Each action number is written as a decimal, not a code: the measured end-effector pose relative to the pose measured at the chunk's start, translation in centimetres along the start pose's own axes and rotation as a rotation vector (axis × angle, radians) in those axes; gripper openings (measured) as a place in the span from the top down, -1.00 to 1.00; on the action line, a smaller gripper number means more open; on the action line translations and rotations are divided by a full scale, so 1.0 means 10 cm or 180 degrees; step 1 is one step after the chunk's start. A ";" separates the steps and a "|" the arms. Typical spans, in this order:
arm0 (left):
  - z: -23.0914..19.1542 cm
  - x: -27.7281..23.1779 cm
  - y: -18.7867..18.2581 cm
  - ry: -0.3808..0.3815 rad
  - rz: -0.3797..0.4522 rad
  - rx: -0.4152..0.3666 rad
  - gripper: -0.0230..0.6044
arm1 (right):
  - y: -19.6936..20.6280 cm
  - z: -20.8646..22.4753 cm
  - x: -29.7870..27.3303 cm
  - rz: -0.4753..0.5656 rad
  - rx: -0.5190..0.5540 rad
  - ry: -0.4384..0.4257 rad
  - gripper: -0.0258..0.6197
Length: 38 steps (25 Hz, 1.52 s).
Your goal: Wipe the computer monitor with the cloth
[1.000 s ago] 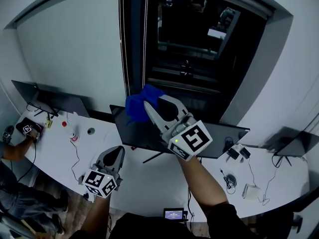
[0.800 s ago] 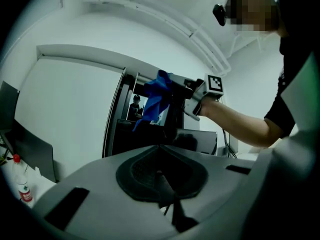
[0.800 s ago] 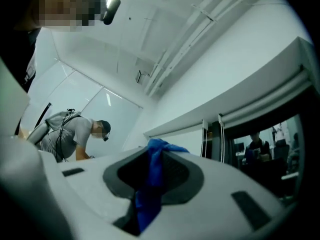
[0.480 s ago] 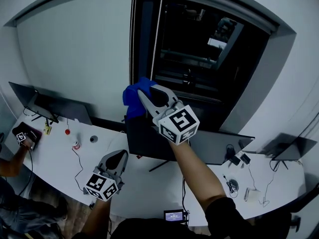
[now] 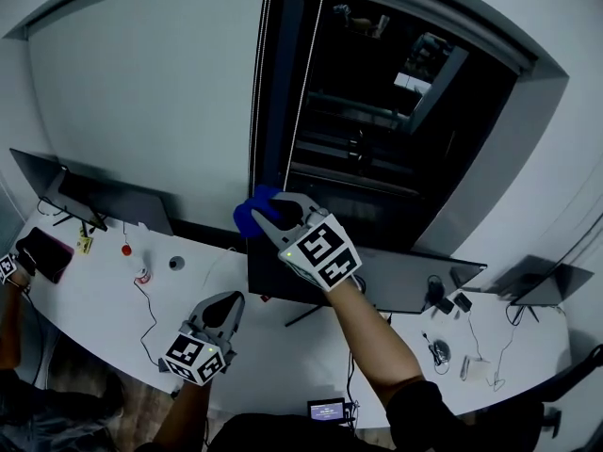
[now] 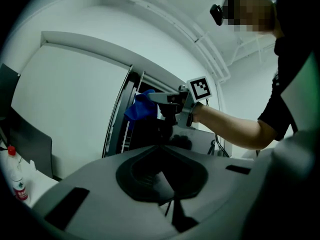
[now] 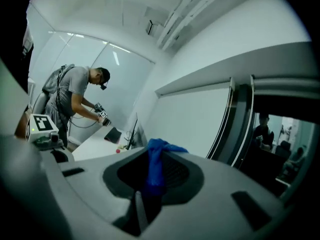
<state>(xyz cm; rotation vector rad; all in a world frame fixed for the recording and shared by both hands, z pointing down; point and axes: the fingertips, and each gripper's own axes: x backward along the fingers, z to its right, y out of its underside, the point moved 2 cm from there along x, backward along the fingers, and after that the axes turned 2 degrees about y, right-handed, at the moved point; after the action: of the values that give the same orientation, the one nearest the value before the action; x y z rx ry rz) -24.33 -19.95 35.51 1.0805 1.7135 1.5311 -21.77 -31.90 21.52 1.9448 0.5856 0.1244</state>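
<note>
Head view: right gripper [image 5: 268, 213] clamped on blue cloth [image 5: 249, 217], bunched at top-left corner of the computer monitor [image 5: 405, 285]. Left gripper [image 5: 224, 301] low, jaws together, empty. Risk: hard push that high likely rocks the monitor back; bare jaw tips may scrape screen if cloth slips

- Cool, even light comes from overhead; a light strip [image 7: 116, 58] glows at the far left.
- The white wall [image 5: 141, 92] is bright, and the window [image 5: 396, 130] is dark.
- All views bend at the edges, with black corners.
- The near foreground is soft; the blue cloth [image 7: 156, 159] is fairly sharp.
</note>
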 end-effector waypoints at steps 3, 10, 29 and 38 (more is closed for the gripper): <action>-0.02 0.00 0.03 0.0040 -0.0006 0.0034 0.95 | 0.11 -0.09 -0.02 -0.0238 0.0175 -0.0007 0.71; -0.02 -0.02 0.07 0.0140 -0.0017 0.0087 0.95 | 0.33 -0.12 -0.02 -0.0626 0.0366 0.0036 0.71; -0.01 -0.06 0.15 0.0328 -0.0080 0.0152 0.95 | 0.47 0.00 0.21 -0.0918 0.0482 0.0199 0.71; -0.02 -0.03 0.20 0.0374 -0.0127 0.0177 0.95 | 0.54 0.07 0.35 -0.1078 0.0557 0.0385 0.71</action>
<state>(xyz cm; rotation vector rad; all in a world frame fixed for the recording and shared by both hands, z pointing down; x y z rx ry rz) -24.04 -20.28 37.48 0.9952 1.8556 1.5577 -16.60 -32.68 25.35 1.9841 1.0261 -0.0246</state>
